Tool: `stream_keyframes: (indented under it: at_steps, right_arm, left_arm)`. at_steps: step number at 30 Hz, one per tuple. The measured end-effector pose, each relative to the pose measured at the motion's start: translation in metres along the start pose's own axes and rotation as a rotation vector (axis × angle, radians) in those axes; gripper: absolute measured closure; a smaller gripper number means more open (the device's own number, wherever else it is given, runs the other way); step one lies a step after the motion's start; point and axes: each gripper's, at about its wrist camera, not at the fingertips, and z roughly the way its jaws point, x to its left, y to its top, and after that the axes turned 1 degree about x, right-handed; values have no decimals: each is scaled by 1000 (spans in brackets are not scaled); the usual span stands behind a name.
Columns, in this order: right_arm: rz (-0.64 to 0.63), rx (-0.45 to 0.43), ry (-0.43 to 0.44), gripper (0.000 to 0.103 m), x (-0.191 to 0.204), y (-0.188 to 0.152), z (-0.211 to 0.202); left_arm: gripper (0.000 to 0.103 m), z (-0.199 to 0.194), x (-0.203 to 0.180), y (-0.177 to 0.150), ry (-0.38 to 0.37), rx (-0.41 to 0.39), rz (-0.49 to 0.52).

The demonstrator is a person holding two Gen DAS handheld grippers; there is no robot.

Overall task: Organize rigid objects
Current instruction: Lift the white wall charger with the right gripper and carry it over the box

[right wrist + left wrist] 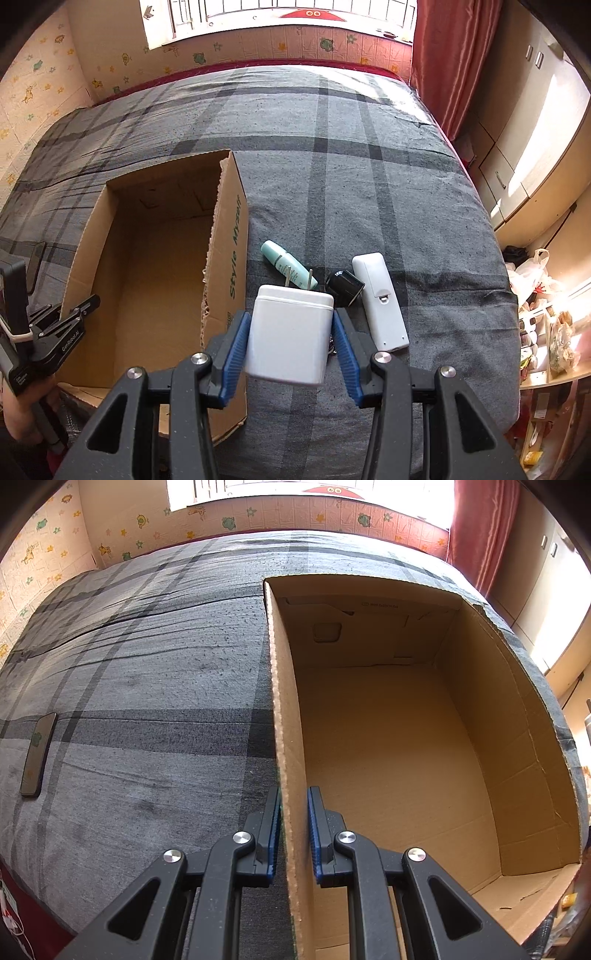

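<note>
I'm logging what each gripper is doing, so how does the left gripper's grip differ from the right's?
The left gripper is clamped on the thin wall of the cardboard box, jaws nearly together; the right gripper is shut on a white charger, jaws much wider apart. The left gripper's hold is on something resting on the bed; the right's charger is lifted clear of it. Both have blue pads.

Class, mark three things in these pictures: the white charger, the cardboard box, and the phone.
white charger (pixel 290 338), right wrist view, middle of its front face.
cardboard box (pixel 286 709), left wrist view, its gripped side wall.
phone (pixel 38 755), left wrist view, middle of its screen.
</note>
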Motion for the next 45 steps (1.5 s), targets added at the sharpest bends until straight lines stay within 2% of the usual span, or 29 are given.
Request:
stream_keyframes:
  at_steps: [15,24,29,36,45]
  right_arm:
    - [-159,-21,107,55,72,29,8]
    - [-203,15,183,55,107,41,36]
    - [-225,38,185,55,122,45,52]
    - [-226,110,202,55,137,52,86]
    - [-234,251,172,55,150,55,148]
  left_arm:
    - [88,1,1,1,-2,5,1]
    - [88,2,1,1,2,6,8]
    - [88,2,0,0,2,5,8]
    - [88,1,0,0,0,4,6]
    - [88,1,2,0,-5,5,2]
